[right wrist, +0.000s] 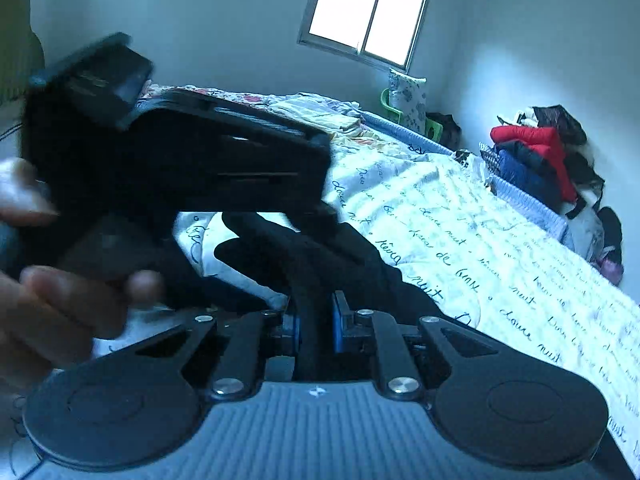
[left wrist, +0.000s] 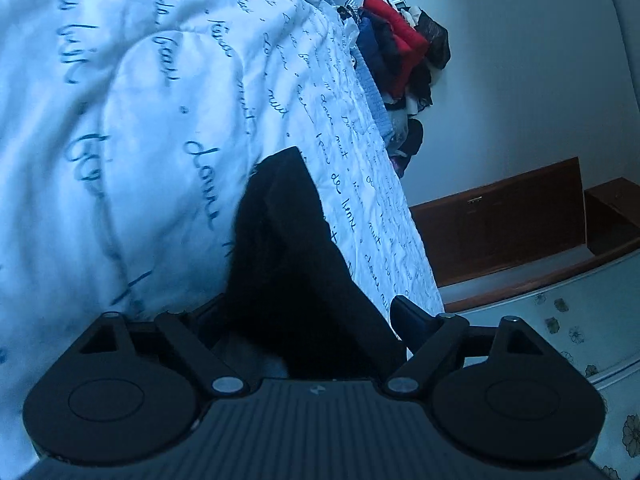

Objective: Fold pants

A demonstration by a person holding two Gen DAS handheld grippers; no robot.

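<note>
The black pants (left wrist: 288,248) lie on a white bedspread (left wrist: 140,120) with dark script. In the left wrist view the cloth runs up from between my left gripper's (left wrist: 312,320) spread fingers; only the right fingertip (left wrist: 408,320) shows, the left is hidden by cloth. In the right wrist view my right gripper (right wrist: 316,324) is shut on a fold of the black pants (right wrist: 320,264), blue pads pressing both sides. The left gripper's body (right wrist: 180,160), held by a hand (right wrist: 52,300), is close in front at the left.
A heap of red, navy and black clothes (right wrist: 544,156) lies against the wall past the bed's far side, also in the left wrist view (left wrist: 404,52). A window (right wrist: 368,12) is behind the bed. A brown wooden step (left wrist: 500,220) is beside the bed.
</note>
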